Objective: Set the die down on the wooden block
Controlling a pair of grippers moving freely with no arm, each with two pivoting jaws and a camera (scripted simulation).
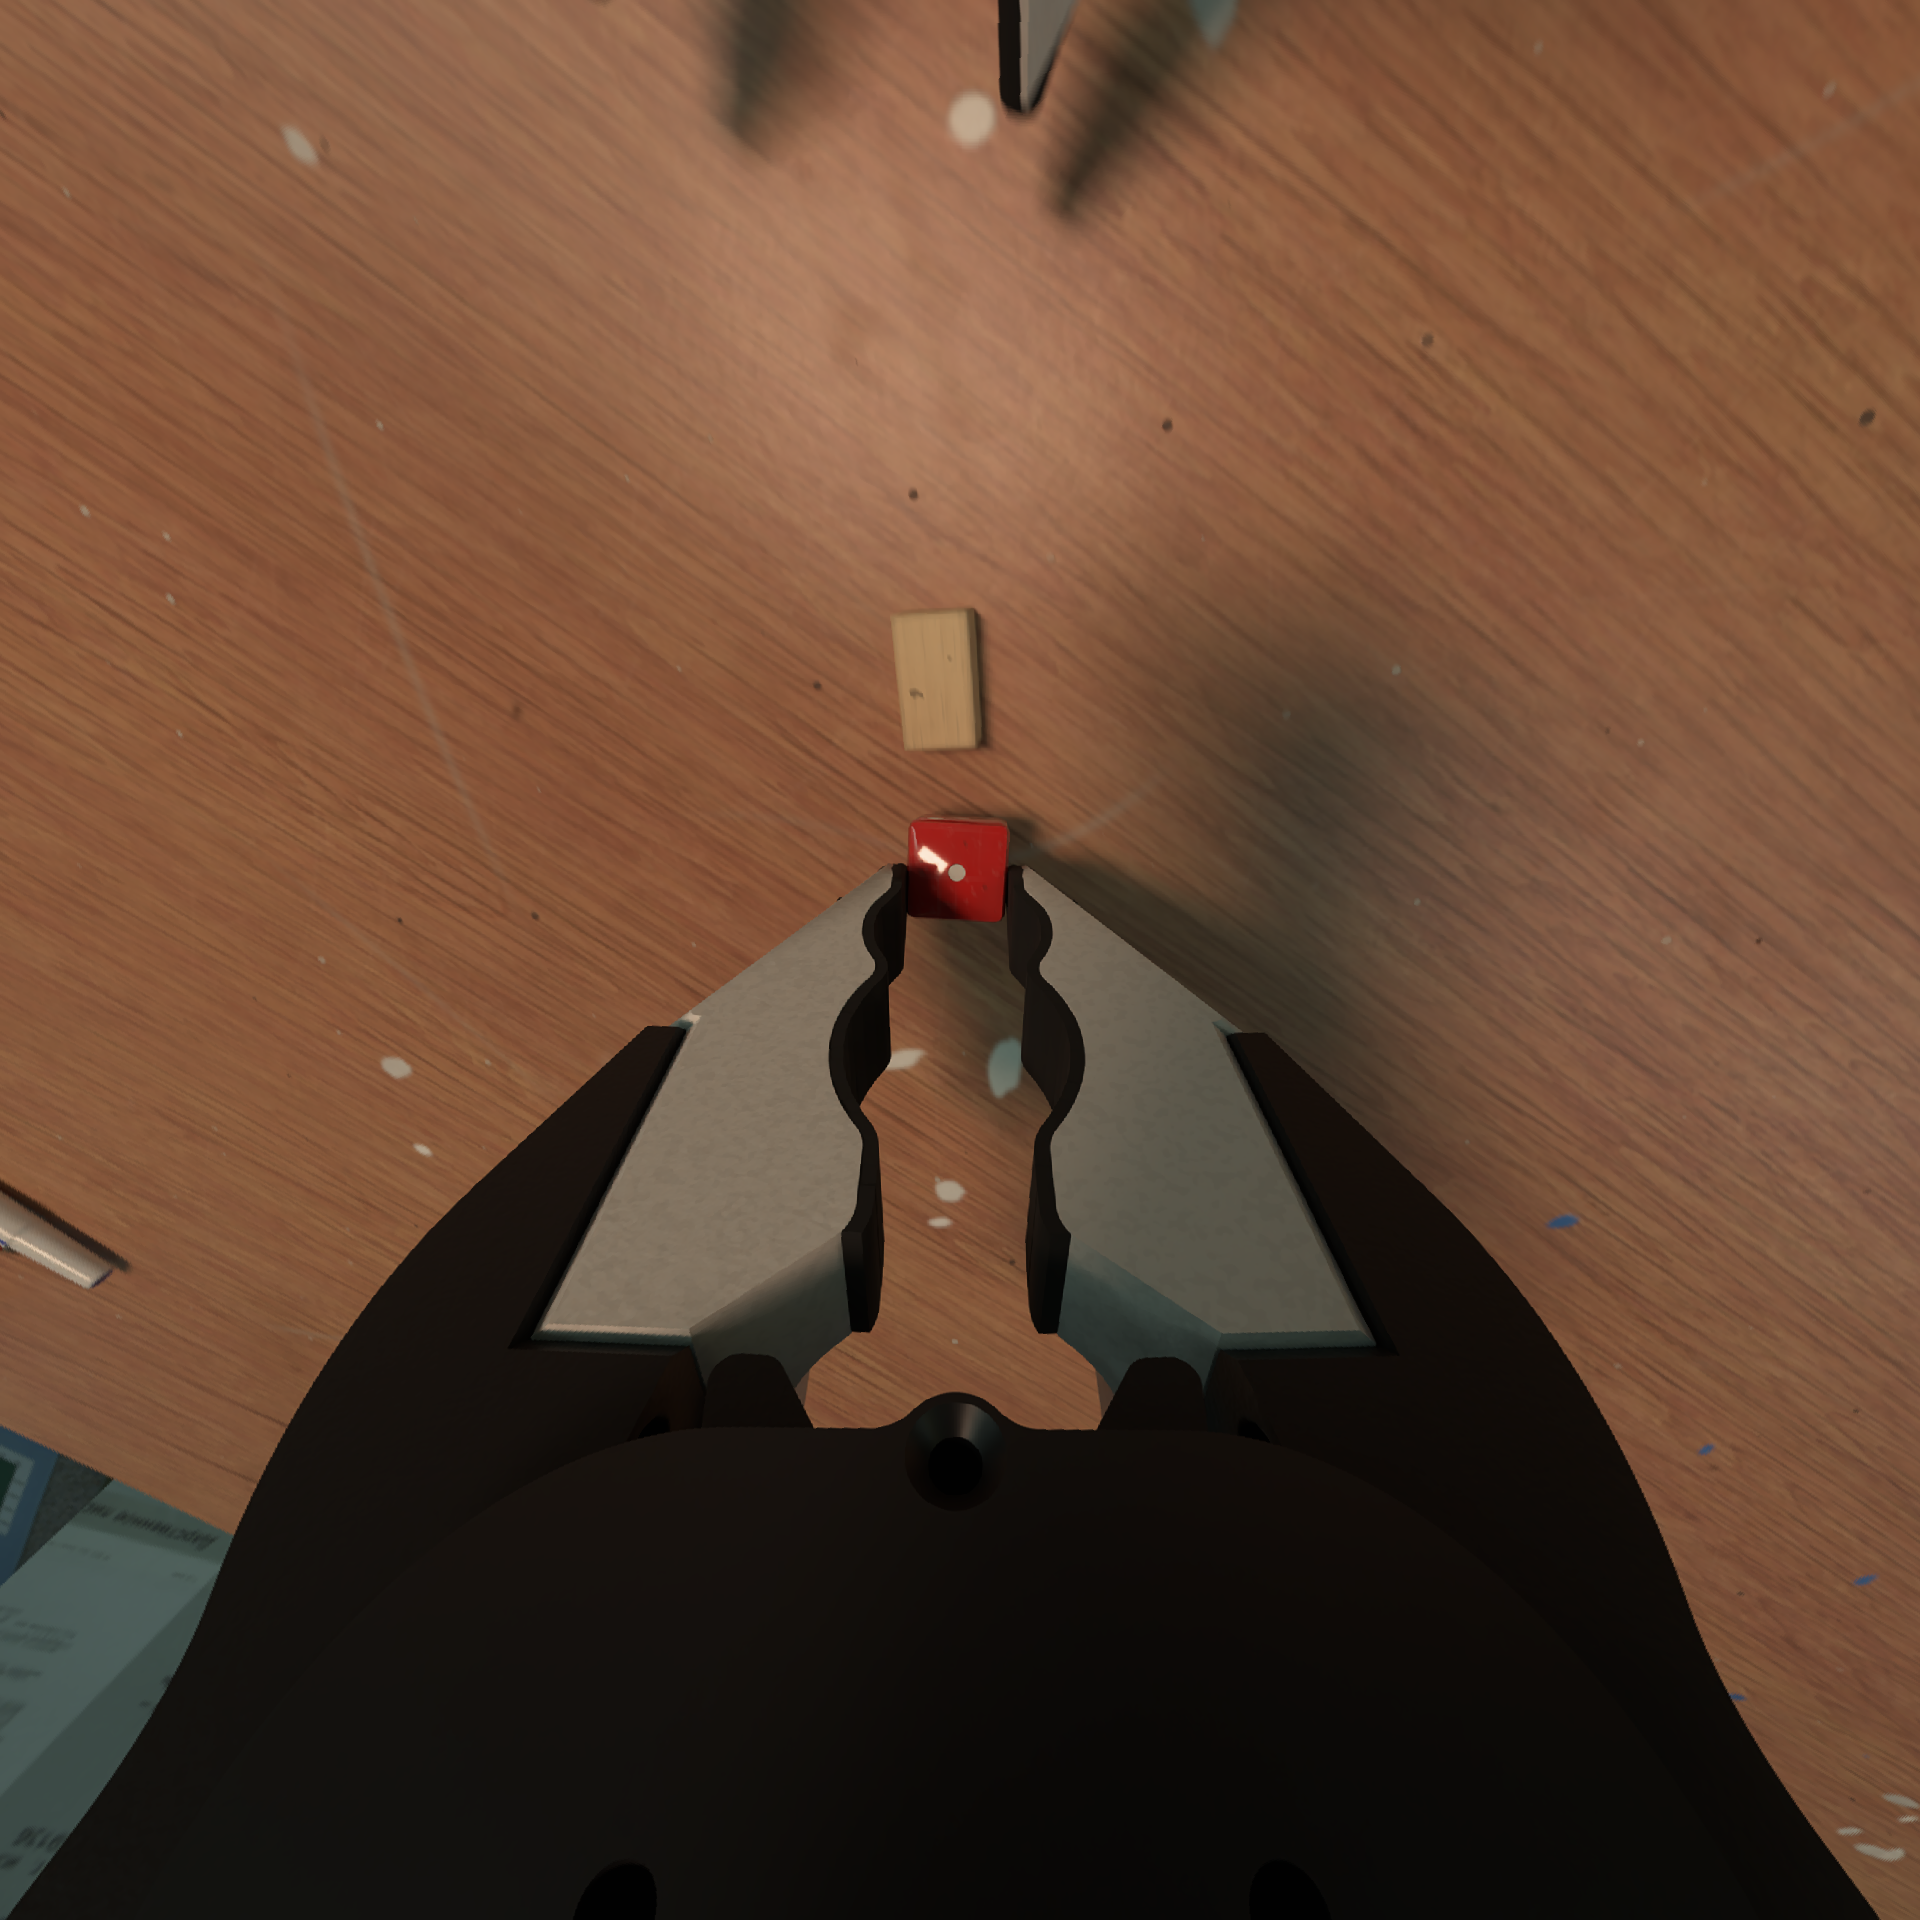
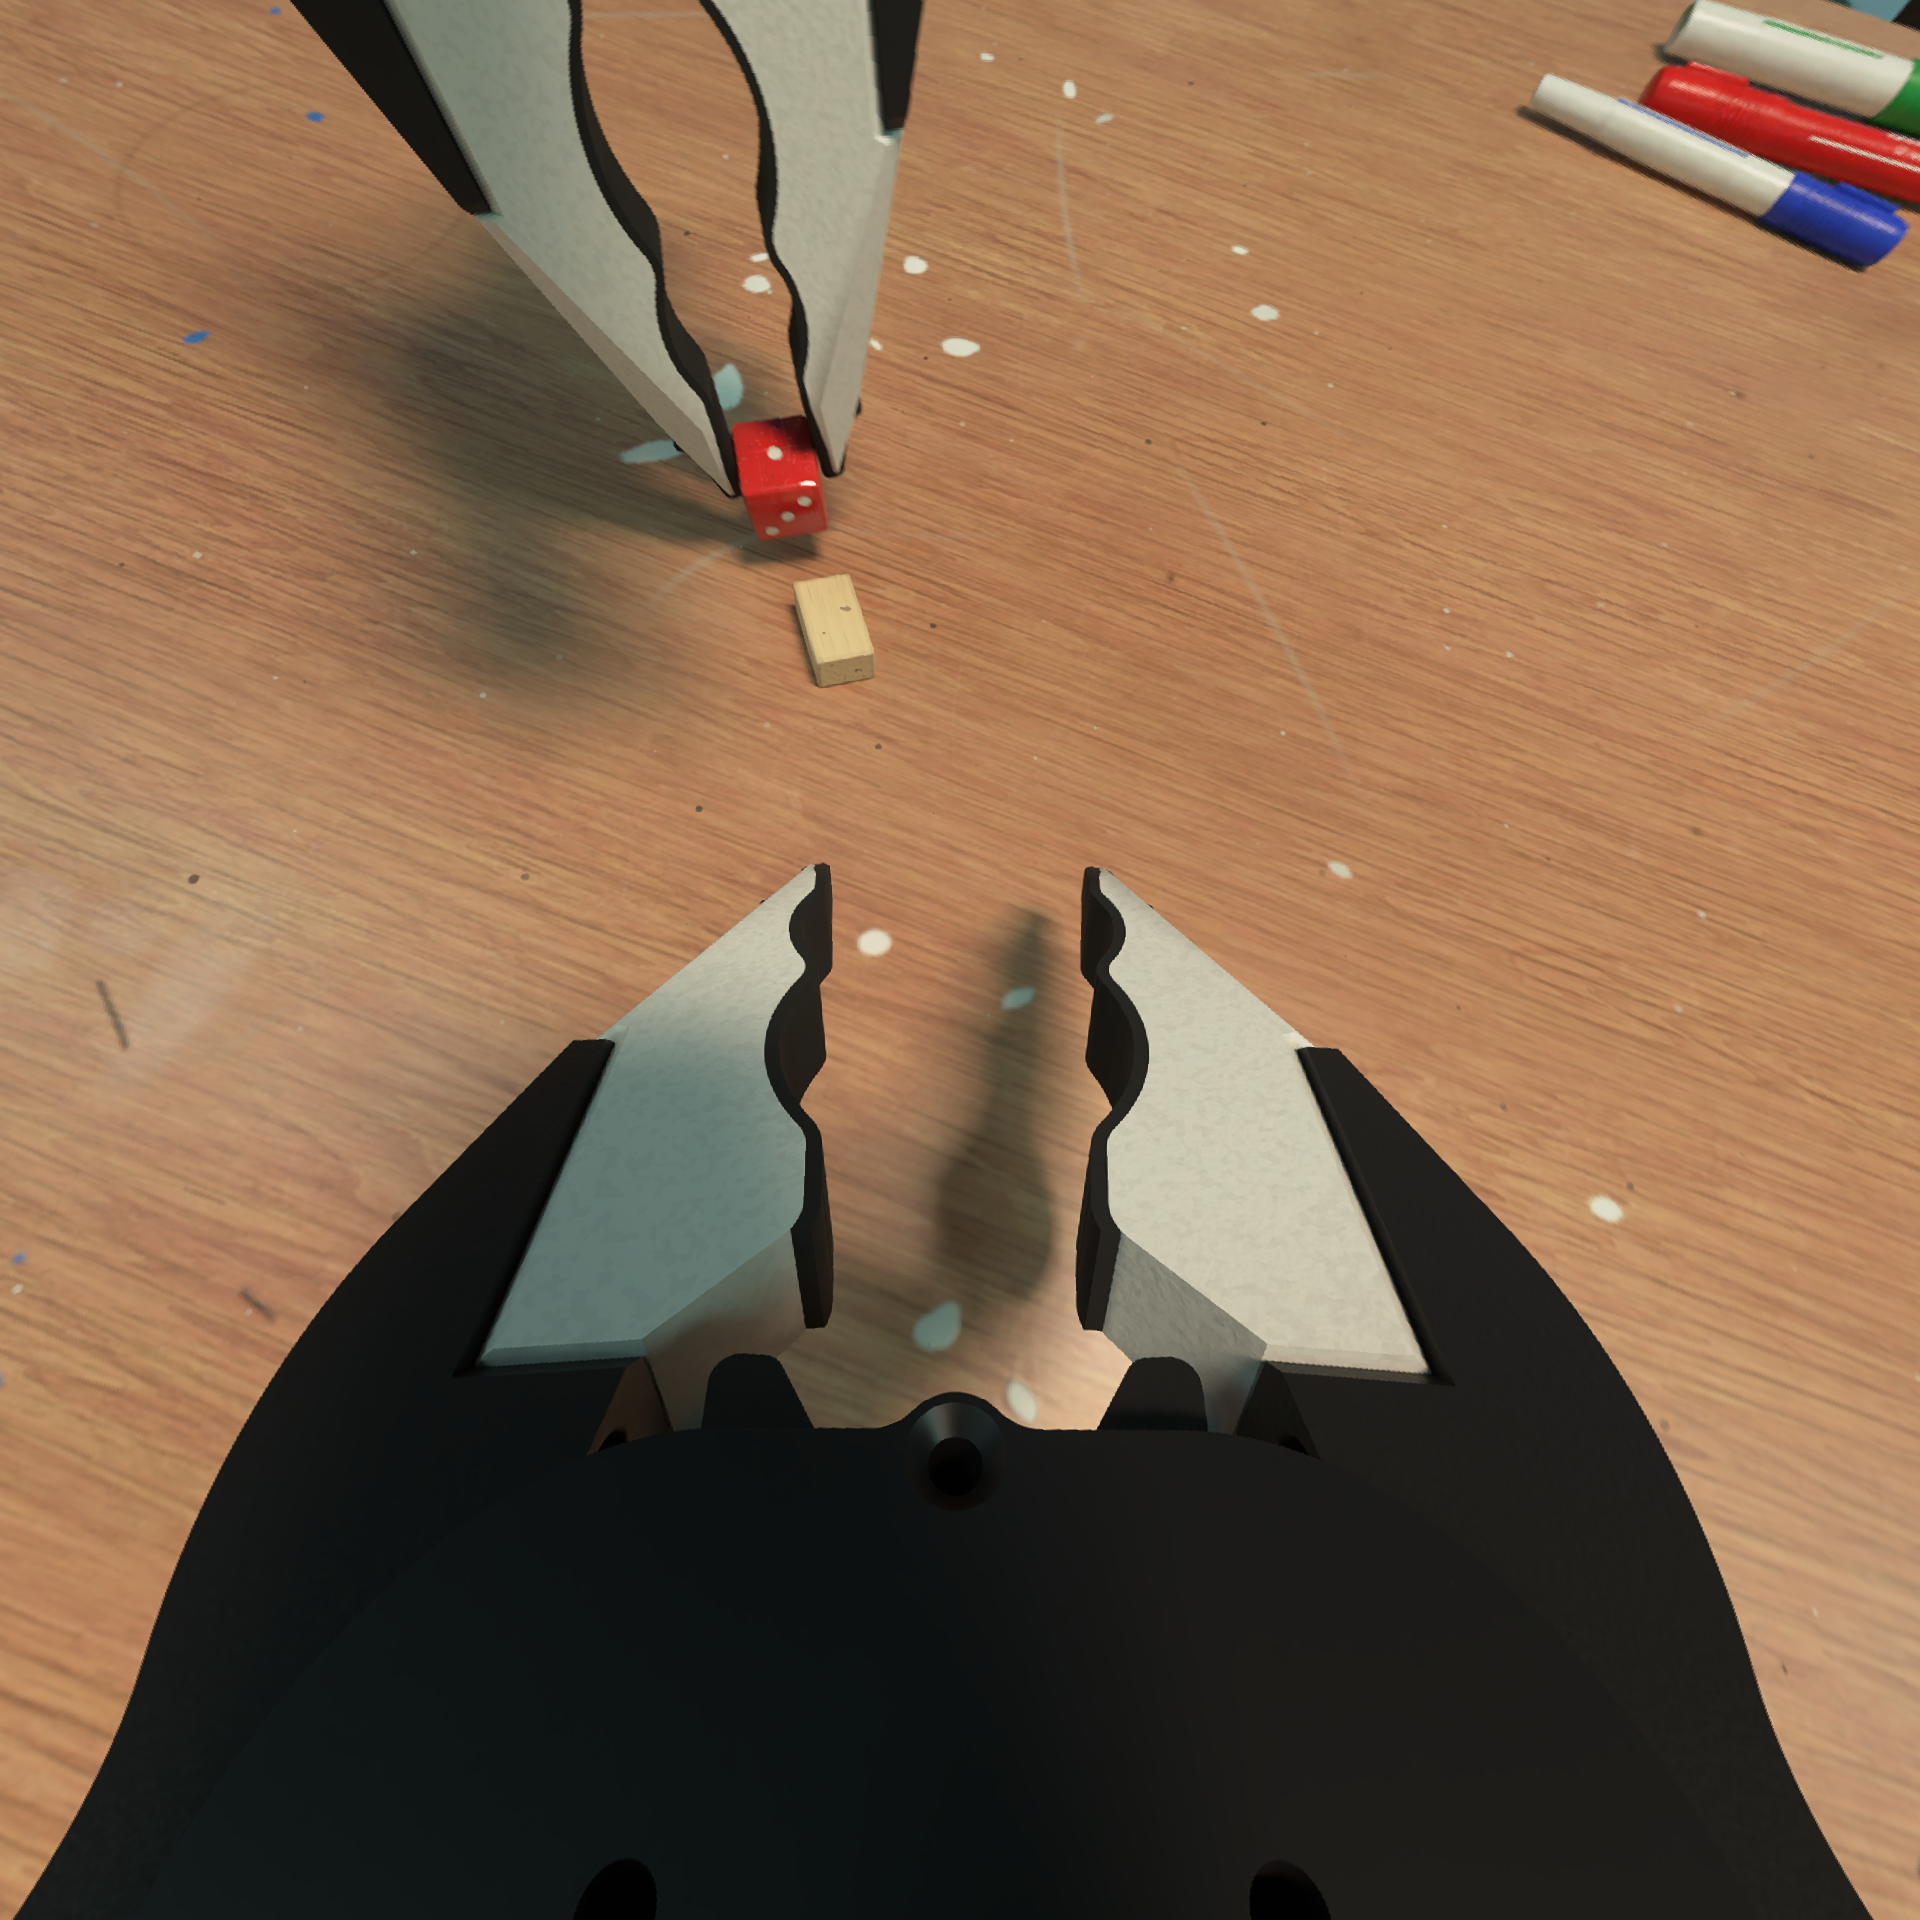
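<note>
Left tongs (image 1: 956, 883) grip die (image 1: 957, 871); block (image 1: 936, 680) lengthwise ahead.

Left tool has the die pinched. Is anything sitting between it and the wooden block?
Nothing visible. The small red die is held in the left tool, and only bare brown wooden tabletop separates it from the pale rectangular wooden block. The block's top is bare.

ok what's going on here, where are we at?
The left gripper is shut on the red die, apparently just off the wooden table. The wooden block lies flat a little beyond the die, nothing on it yet. The right gripper hangs open and empty, facing the block from the other side. Three markers lie off to one side, uninvolved.
</note>
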